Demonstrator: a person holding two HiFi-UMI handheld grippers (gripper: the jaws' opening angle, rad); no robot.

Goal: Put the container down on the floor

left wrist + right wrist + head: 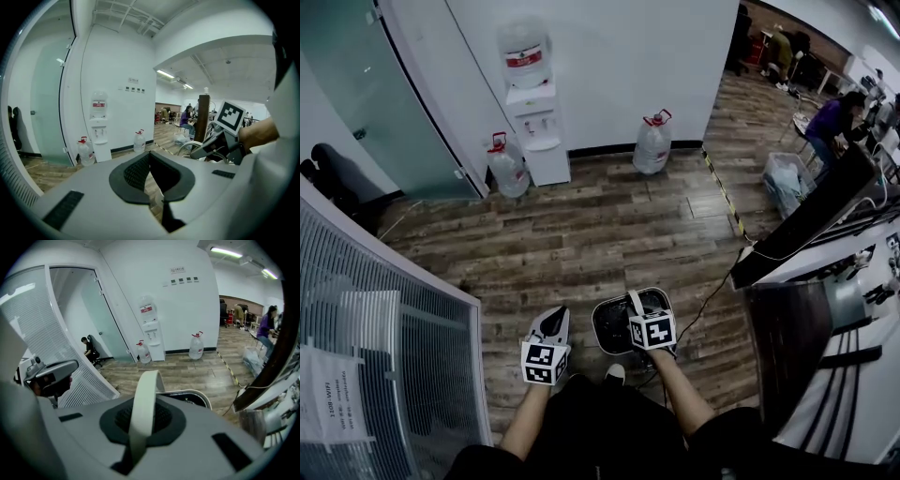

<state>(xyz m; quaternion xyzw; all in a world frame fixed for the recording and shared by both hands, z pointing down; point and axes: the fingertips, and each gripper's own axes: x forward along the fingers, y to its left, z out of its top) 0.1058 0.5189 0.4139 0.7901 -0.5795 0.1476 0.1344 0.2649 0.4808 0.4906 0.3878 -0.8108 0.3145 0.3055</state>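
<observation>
The container (617, 323) hangs at lower centre of the head view, above the wooden floor (609, 234). We judge it not yet set down (lowering and release remain). Only the right gripper view shows us the right gripper (143, 417) clamped on the container's white handle (145, 385). The left gripper (150, 161) has its jaws together, with nothing between them.

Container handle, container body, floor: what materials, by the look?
Pale cream band-shaped handle: smooth, matte, evenly curved, so probably moulded plastic. Dark container with a pale rim: the thin, smooth rim suggests plastic too, but the body is mostly hidden, so unsure. Brown plank floor: wood grain and board seams show; real wood or laminate, cannot tell which.
</observation>
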